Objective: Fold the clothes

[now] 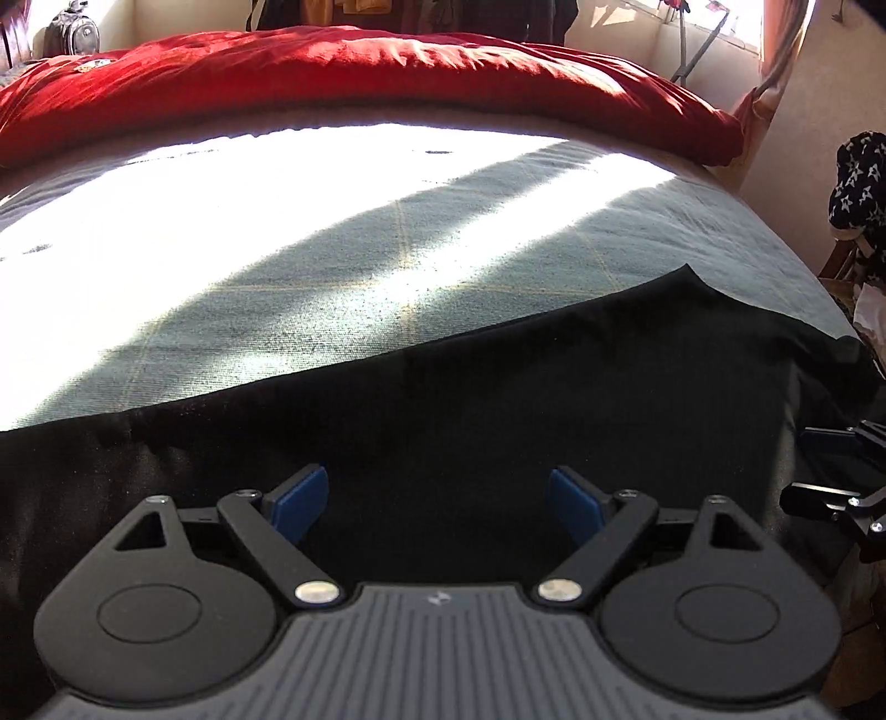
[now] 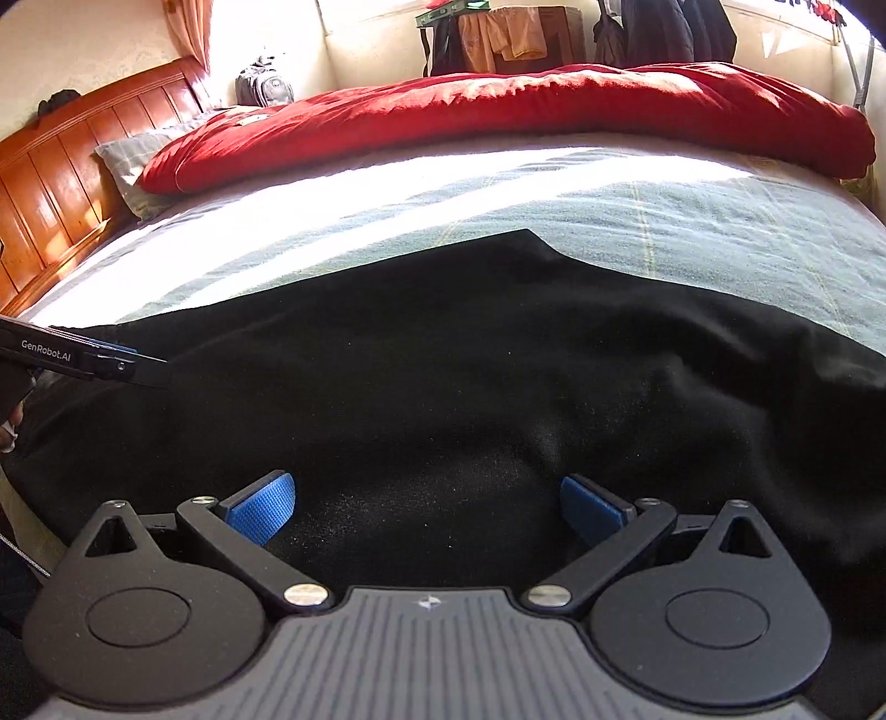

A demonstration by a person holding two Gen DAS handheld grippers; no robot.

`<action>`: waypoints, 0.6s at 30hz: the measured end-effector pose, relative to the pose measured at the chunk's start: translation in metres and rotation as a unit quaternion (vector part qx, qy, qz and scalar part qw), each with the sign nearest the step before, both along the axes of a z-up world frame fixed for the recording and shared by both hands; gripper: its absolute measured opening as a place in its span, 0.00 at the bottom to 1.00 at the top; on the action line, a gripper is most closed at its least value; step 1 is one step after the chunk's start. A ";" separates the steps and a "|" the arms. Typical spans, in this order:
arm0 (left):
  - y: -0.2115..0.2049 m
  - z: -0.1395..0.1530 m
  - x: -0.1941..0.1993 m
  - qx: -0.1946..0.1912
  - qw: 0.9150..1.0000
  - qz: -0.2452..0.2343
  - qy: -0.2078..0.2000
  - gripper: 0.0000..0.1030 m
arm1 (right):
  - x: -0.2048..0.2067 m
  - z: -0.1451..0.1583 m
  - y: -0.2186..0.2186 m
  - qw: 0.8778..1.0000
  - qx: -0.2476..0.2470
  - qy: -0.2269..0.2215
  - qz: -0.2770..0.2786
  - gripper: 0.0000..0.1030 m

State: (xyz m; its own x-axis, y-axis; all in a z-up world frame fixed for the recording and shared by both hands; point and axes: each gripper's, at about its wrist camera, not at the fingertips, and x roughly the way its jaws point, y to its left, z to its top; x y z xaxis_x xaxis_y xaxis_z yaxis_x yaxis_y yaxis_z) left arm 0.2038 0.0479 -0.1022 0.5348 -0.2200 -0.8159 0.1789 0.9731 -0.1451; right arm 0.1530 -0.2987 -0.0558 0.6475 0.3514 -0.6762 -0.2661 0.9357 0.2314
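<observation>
A black garment [image 1: 498,399] lies spread flat on the near part of the bed; it also fills the middle of the right wrist view [image 2: 443,387]. My left gripper [image 1: 437,498] is open and empty just above the garment's near edge. My right gripper [image 2: 426,509] is open and empty over the garment as well. The left gripper shows from the side at the left edge of the right wrist view [image 2: 127,368]. Part of the right gripper shows at the right edge of the left wrist view [image 1: 841,487].
The bed has a pale green-grey cover [image 1: 277,266] lit by strong sun. A red duvet [image 2: 498,111] lies bunched along the far side. A wooden headboard [image 2: 50,183] and pillow [image 2: 127,160] are at left. Clothes hang behind [image 2: 509,33].
</observation>
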 end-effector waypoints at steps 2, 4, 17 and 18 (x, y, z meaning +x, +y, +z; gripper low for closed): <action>0.005 0.000 -0.005 0.007 1.000 0.018 0.000 0.86 | 0.004 0.009 -0.008 0.999 0.033 -0.013 -0.001 1.00; 0.010 0.000 -0.010 0.013 0.999 0.037 0.001 0.86 | 0.008 0.012 -0.019 0.999 0.041 -0.017 -0.019 1.00; 0.015 0.001 -0.022 0.013 0.998 0.062 -0.021 0.89 | 0.006 -0.013 -0.034 0.994 -0.070 0.023 -0.081 1.00; 0.014 0.003 -0.024 0.015 0.998 0.063 -0.025 0.89 | 0.007 -0.013 -0.031 0.993 -0.080 0.024 -0.079 1.00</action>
State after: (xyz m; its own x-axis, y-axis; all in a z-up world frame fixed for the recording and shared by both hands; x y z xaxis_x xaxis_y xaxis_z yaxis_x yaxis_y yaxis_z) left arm 0.1795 0.0617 -0.0987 0.5963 -0.1236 -0.7932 0.0605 0.9922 -0.1091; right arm 0.1597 -0.3300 -0.0684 0.6515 0.1336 -0.7468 -0.1046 0.9908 0.0860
